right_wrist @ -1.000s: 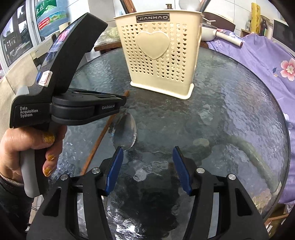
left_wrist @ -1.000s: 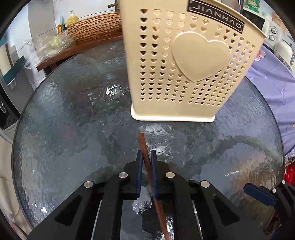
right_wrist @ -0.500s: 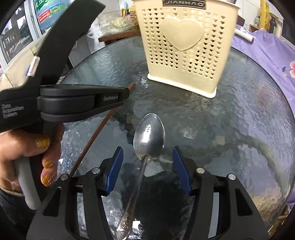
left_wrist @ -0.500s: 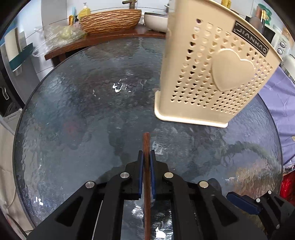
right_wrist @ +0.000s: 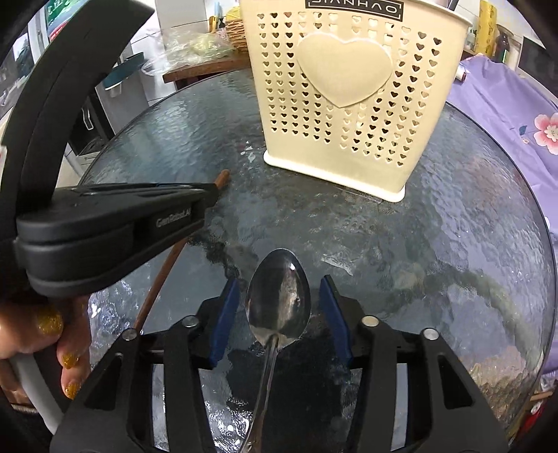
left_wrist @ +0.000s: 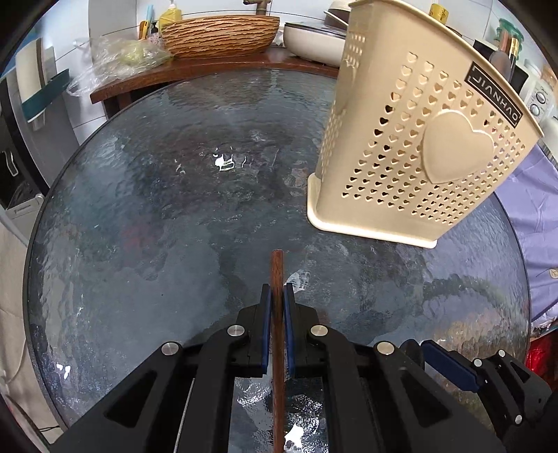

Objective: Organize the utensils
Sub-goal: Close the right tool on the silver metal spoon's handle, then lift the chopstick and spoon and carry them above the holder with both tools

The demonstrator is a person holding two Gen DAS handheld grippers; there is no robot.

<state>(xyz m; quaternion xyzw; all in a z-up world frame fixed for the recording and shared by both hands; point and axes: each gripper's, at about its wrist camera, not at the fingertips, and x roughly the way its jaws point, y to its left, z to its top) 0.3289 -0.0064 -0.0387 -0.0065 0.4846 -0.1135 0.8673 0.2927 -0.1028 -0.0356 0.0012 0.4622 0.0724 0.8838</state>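
Note:
A cream utensil holder (left_wrist: 418,156) with heart-shaped holes stands on the round glass table (left_wrist: 139,209). My left gripper (left_wrist: 278,291) is shut on a brown wooden chopstick (left_wrist: 277,268), whose tip sticks out past the pads toward the holder. In the right wrist view the same left gripper (right_wrist: 209,193) reaches in from the left, the chopstick (right_wrist: 164,275) slanting beneath it. A metal spoon (right_wrist: 279,303) lies on the glass with its bowl between the pads of my right gripper (right_wrist: 279,280). Its jaws are closing, with a gap left on both sides of the bowl. The holder (right_wrist: 348,104) stands beyond the spoon.
A hand with gold nails (right_wrist: 52,331) holds the left gripper's handle. Behind the table, a wooden sideboard carries a wicker basket (left_wrist: 219,33), a plastic bag (left_wrist: 129,55) and a white pot (left_wrist: 314,38). A purple floral cloth (right_wrist: 505,104) lies to the right.
The right gripper moved left over the spoon, so the bowl now lies between its jaws, which have narrowed. The left gripper shifted left with the chopstick, which now points straight ahead.

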